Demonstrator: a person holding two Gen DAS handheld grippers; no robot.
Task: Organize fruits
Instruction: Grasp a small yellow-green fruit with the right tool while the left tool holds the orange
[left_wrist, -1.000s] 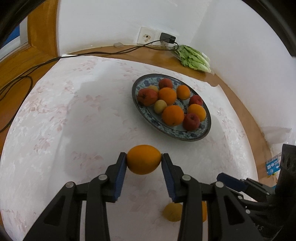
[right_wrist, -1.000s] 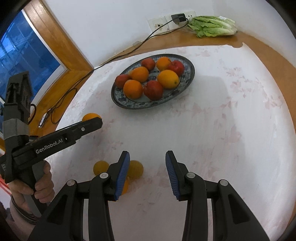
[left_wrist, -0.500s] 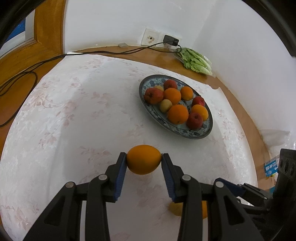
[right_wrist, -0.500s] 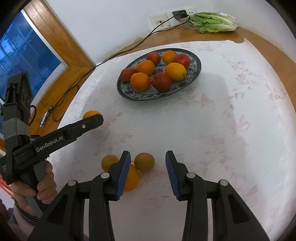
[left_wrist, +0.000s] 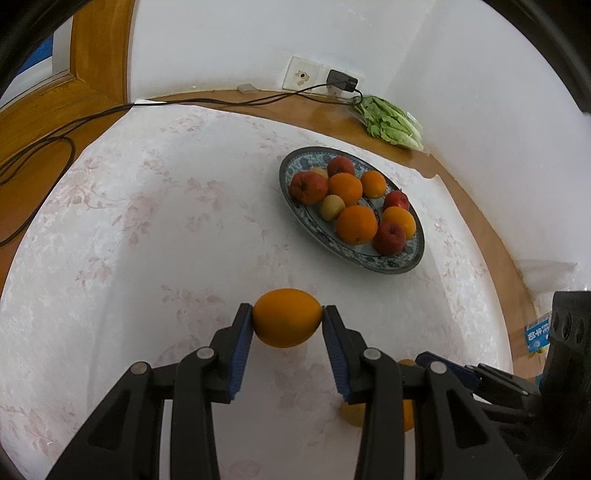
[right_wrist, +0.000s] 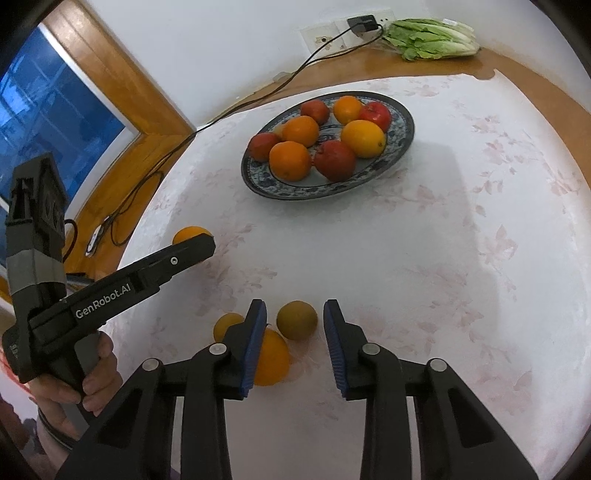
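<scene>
Table: I am looking across the tablecloth (left_wrist: 155, 236), its near edge being cut off by the lens rim in both views.
Plate: the blue-patterned plate (left_wrist: 400, 266) is sitting at two o'clock in my left view, holding oranges and red apples; one small yellowish fruit is peeking out behind them.
Left gripper: my left gripper (left_wrist: 287, 322) is grasping an orange (left_wrist: 287, 317), lifted off the cloth; in the right view its finger is covering most of that fruit.
Right gripper: my right gripper (right_wrist: 294, 334) is hanging released over three loose fruits.
Loose fruits: a brownish fruit (right_wrist: 297, 319) is lying between the fingers; a big orange (right_wrist: 271, 357) and a small orange (right_wrist: 227, 325) are being half hidden by the left finger.
</scene>
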